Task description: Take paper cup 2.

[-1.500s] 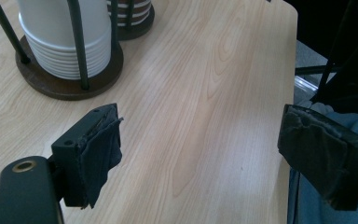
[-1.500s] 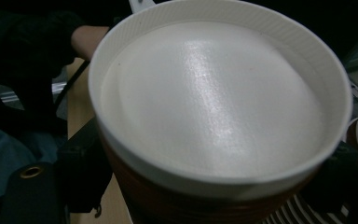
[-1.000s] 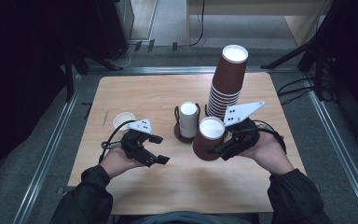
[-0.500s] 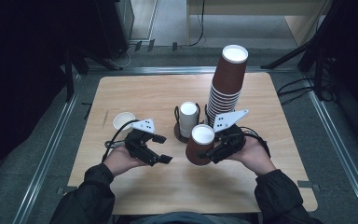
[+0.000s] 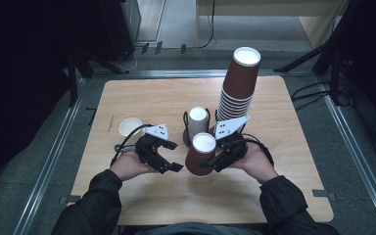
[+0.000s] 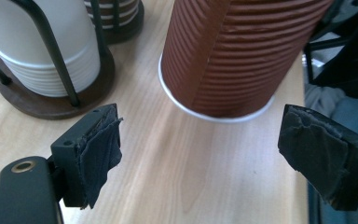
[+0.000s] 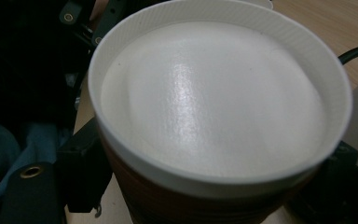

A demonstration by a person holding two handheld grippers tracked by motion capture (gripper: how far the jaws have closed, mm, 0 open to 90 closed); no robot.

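Note:
A brown ribbed paper cup (image 5: 199, 156) stands upside down in front of the person, white base up. In the left gripper view the cup (image 6: 233, 56) has its white rim down at the wooden tabletop. My right gripper (image 5: 210, 164) is shut on the cup's side; in the right gripper view the cup (image 7: 214, 98) sits between the black jaws of that gripper (image 7: 209, 186). My left gripper (image 5: 170, 165) hovers just left of the cup, pointing at it. Its jaws are open and empty, and the left gripper (image 6: 200, 158) shows bare wood between its pads.
A tall stack of brown cups (image 5: 238, 85) rises behind the right hand. A wire holder with white cups (image 5: 197, 119) stands on a dark round base (image 6: 37, 100) just behind the held cup. A single white cup (image 5: 129, 127) sits behind the left hand. The table (image 5: 142, 98) ends near the forearms.
The right hand has come down and to the left with the brown cup, bringing its rim to the table beside the left gripper. The left gripper has hardly moved.

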